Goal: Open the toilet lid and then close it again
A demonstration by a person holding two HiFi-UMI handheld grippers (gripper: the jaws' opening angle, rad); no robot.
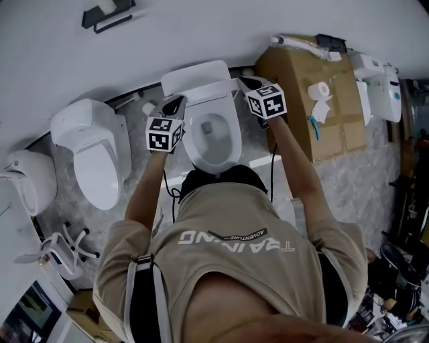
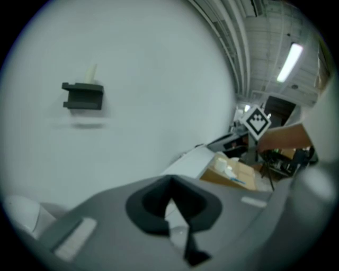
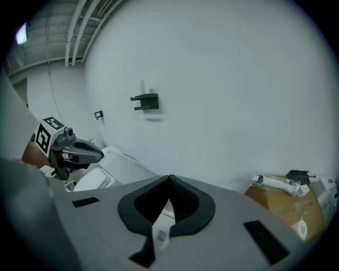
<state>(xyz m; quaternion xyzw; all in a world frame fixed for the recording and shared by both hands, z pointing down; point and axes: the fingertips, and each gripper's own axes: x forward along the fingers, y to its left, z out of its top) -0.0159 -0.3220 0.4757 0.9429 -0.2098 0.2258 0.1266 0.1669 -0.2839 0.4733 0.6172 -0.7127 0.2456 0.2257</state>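
Observation:
The white toilet (image 1: 213,137) stands in the middle against the wall, its bowl showing. Its lid (image 1: 196,77) is raised and leans back toward the wall. My left gripper (image 1: 175,102) sits by the lid's left edge, jaws shut tip to tip, with nothing seen clamped. On the opposite side my right gripper (image 1: 246,82) is at the lid's right edge, also shut. In the left gripper view the shut jaws (image 2: 170,182) point past the lid (image 2: 193,161). The right gripper view shows its jaws (image 3: 170,180) shut, and the lid (image 3: 124,166) beyond.
A second white toilet (image 1: 94,151) stands to the left, with a third fixture (image 1: 30,177) farther left. A cardboard box (image 1: 312,87) with a paper roll (image 1: 322,89) stands at the right. A black bracket (image 1: 107,15) is on the wall.

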